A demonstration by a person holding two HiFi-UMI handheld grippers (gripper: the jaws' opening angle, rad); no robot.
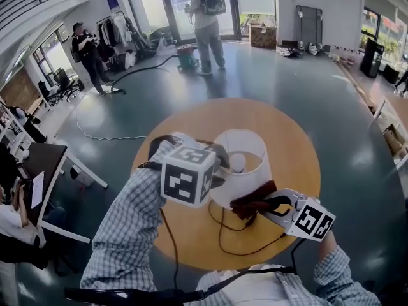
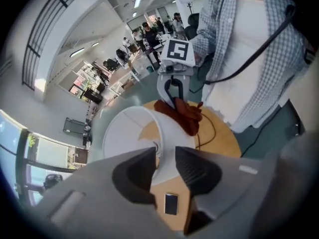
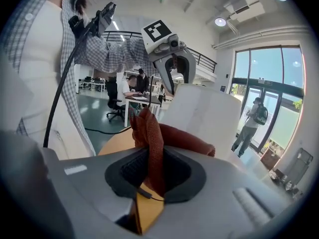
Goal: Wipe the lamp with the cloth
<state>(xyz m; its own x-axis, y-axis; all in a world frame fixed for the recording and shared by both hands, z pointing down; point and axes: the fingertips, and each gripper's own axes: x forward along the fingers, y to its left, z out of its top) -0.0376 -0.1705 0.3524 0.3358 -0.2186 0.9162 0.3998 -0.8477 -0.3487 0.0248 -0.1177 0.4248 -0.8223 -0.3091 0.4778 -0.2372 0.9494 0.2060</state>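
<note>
A white lamp shade (image 1: 245, 146) stands in the middle of a round wooden table (image 1: 290, 139), its bulb fitting (image 1: 237, 164) showing inside. My left gripper (image 1: 220, 163) hangs over the shade's left rim and points steeply down. In the left gripper view its jaws (image 2: 164, 164) stand a little apart, with the shade (image 2: 130, 133) showing in the gap. My right gripper (image 1: 271, 208) is shut on a dark red cloth (image 1: 254, 203), which lies against the shade's near wall. In the right gripper view the cloth (image 3: 174, 138) sticks up from the jaws (image 3: 152, 171) in front of the shade (image 3: 209, 114).
A black cord (image 1: 223, 234) loops over the table's near side. A desk (image 1: 48, 161) stands at the left. Farther back, a person with a backpack (image 1: 205, 18) stands beside a green bin (image 1: 188, 56), and another person (image 1: 86, 50) stands at the left.
</note>
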